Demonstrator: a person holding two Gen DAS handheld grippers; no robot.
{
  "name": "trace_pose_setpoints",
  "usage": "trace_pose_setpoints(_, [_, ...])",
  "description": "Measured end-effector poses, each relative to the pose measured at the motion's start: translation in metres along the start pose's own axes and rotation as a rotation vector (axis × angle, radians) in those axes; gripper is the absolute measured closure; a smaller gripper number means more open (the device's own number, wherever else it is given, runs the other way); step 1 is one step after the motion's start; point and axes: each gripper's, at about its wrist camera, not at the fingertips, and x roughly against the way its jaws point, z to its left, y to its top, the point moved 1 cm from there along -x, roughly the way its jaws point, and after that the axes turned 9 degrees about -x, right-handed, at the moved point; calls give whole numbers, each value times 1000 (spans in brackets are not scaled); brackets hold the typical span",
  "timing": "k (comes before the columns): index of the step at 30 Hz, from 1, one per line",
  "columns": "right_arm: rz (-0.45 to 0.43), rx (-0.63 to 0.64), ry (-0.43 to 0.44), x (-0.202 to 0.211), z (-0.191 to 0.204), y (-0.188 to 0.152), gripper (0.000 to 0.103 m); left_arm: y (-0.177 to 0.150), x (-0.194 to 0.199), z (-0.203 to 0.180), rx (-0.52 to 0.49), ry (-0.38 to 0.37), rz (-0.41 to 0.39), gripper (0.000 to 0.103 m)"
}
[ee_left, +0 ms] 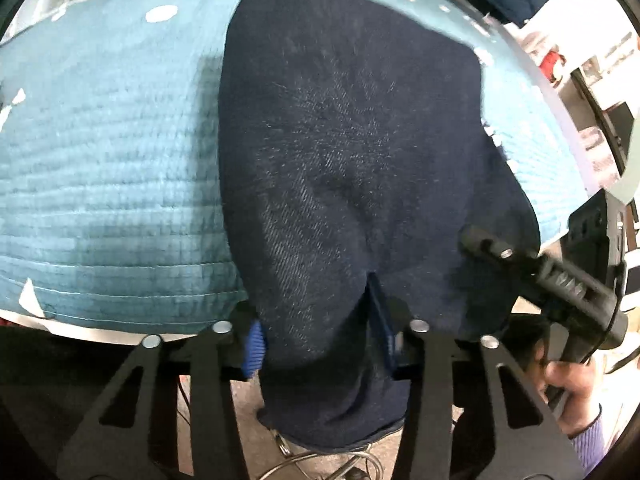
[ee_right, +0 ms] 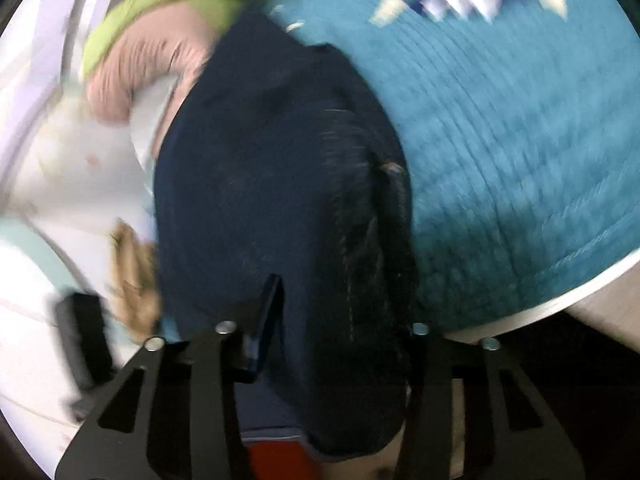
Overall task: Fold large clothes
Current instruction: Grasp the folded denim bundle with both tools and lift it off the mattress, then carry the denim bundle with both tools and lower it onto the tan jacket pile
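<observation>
Item, fold in progress: we are clamping both the left gripper (ee_left: 324,344) and right gripper (ee_right: 324,344) on the dark navy woollen garment (ee_left: 344,128) overhanging the teal quilted bed's (ee_left: 104,168) near edge, next judging a lift-and-carry toward its far edge.

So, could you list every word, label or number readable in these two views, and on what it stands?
None can be read.
White marks printed on the blue quilt: too blurred; whether they are letters cannot be told.
Raised marking on the right gripper: unreadable.
Dark navy garment: no text visible.
</observation>
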Motion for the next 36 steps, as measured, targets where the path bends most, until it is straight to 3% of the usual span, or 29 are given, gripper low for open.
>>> trace_pose_setpoints(2, [-40, 103, -59, 4, 27, -7, 80, 0, 16, -6, -41, 30, -37, 66])
trace_pose_setpoints(6, [-86, 209, -85, 9, 65, -19, 84, 3, 44, -12, -89, 59, -100, 69])
trace_pose_setpoints(9, [-122, 260, -65, 16, 88, -26, 84, 8, 64, -20, -118, 91, -142, 69])
trace_pose_setpoints(18, [-212, 362, 54, 40, 156, -31, 84, 16, 140, 14, -42, 75, -246, 69])
trace_pose_setpoints(25, [-228, 484, 161, 35, 234, -34, 84, 14, 212, 64, 28, 109, -348, 69])
trace_pose_setpoints(32, [-247, 636, 312, 20, 350, -36, 84, 8, 300, 136, 103, 158, -489, 69])
trace_pose_setpoints(36, [-257, 709, 395, -8, 425, -37, 84, 13, 353, 193, 124, 236, -562, 69])
